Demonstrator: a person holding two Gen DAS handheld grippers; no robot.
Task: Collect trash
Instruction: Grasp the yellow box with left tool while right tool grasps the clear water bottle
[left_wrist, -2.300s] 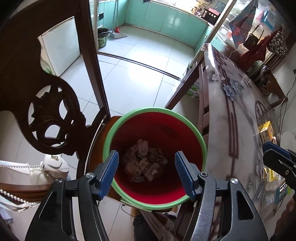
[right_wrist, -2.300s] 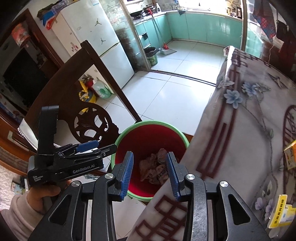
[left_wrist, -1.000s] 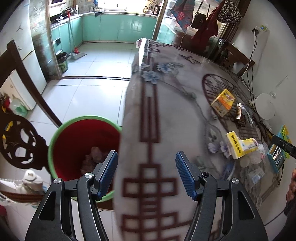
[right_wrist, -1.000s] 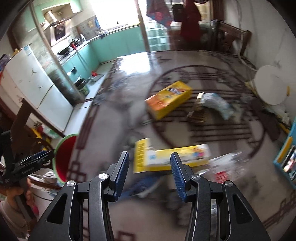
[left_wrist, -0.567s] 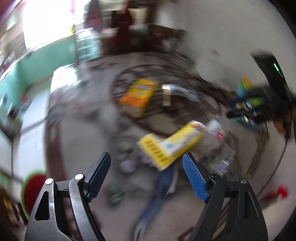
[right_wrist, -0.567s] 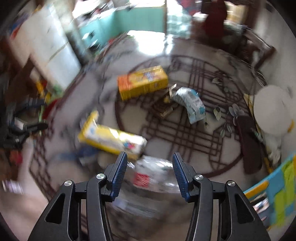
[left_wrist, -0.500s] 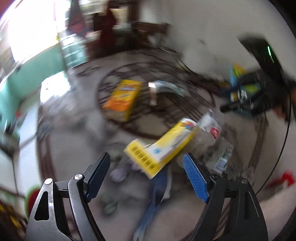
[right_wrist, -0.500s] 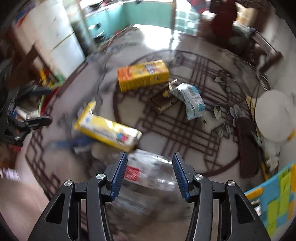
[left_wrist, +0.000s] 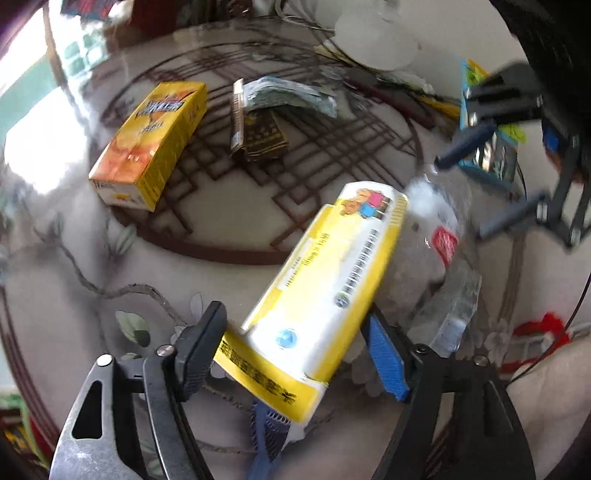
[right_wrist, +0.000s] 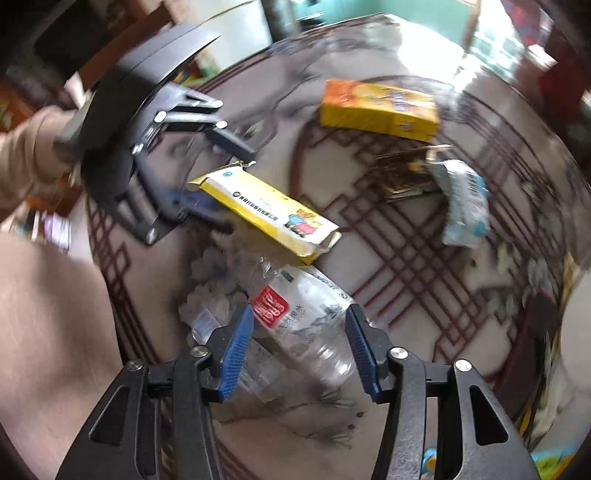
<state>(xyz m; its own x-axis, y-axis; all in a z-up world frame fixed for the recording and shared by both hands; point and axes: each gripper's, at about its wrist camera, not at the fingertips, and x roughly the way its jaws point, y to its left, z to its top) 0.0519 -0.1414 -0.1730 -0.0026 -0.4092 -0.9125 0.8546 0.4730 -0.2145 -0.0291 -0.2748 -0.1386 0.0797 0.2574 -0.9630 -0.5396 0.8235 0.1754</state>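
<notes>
From the left wrist we look down close over the yellow carton (left_wrist: 325, 291); from the right wrist, close over the bottle (right_wrist: 303, 325). Both views share the table (left_wrist: 229, 236) and orange box (right_wrist: 376, 107).

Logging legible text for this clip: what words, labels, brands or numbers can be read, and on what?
Nothing reads cleanly here.
Long yellow carton: Chinese print and a barcode, too blurred.
Clear plastic bottle: red label with white Chinese characters, blurred.
Orange-yellow box: blue logo lettering, unreadable.
Pale blue packet: barcode only, digits too small.
</notes>
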